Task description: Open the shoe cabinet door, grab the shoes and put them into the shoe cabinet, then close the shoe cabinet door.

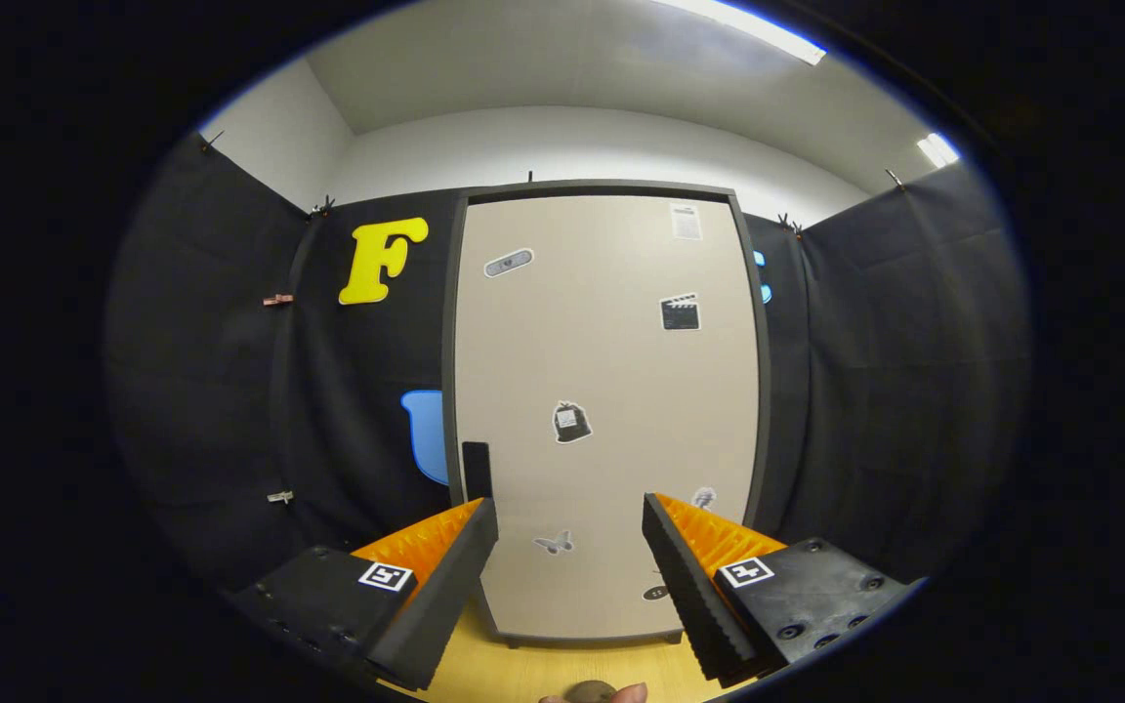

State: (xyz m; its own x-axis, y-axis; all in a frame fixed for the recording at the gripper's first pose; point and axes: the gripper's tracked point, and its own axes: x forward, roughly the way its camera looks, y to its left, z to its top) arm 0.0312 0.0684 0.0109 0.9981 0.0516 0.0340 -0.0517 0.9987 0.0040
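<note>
The shoe cabinet [606, 410] stands upright straight ahead, a tall dark frame with a shut beige door [611, 371] carrying several small stickers. A dark vertical handle [477, 471] sits at the door's left edge, just above my left fingertip. My gripper [570, 517] is open, its fingers spread wide with nothing between them, pointing at the lower part of the door a short way off. No shoes are in sight.
Black cloth walls close in on both sides of the cabinet. A light wooden floor [562, 669] runs from below the fingers to the cabinet's base. A fingertip of a person's hand [611, 694] peeks in beneath the gripper.
</note>
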